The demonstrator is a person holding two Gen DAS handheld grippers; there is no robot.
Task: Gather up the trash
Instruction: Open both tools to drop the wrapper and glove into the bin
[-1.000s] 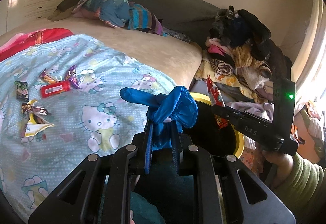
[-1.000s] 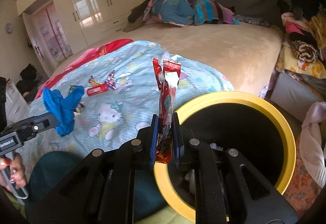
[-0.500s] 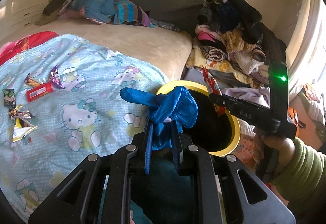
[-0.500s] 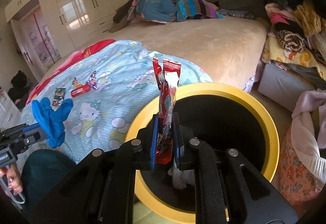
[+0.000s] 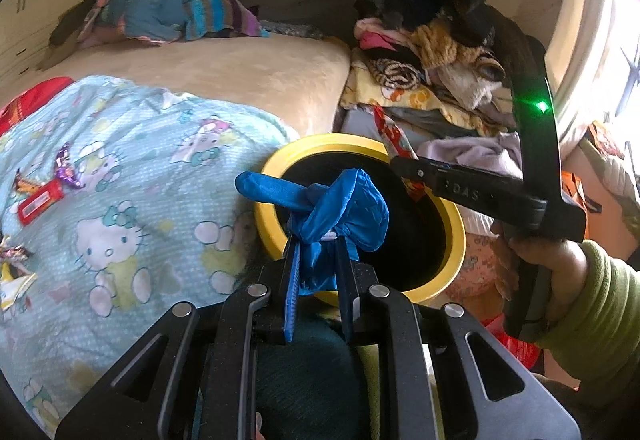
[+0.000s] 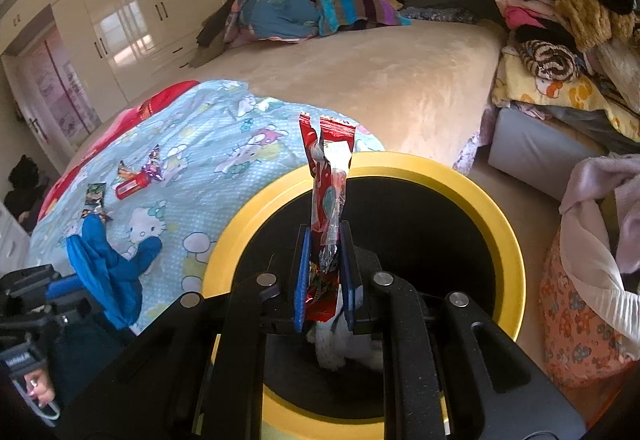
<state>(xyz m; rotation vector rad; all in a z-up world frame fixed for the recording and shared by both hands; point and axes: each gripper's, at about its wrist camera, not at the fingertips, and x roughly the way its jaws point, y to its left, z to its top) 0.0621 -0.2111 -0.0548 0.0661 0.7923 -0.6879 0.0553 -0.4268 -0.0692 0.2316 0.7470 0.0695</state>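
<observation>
Red wrapper (image 6: 326, 199) pinched, right hand-held gripper (image 6: 324, 272).

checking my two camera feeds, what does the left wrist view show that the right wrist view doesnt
Only the left wrist view shows the right gripper from outside, with its green light and the hand in a green sleeve holding it.

Only the right wrist view shows the white wardrobe doors, the white trash at the bottom of the bin, and the red wrapper close up between its fingers.

Both show the yellow-rimmed bin, the blue glove in the left gripper, the Hello Kitty blanket with wrappers still on it, and the clothes pile.
</observation>
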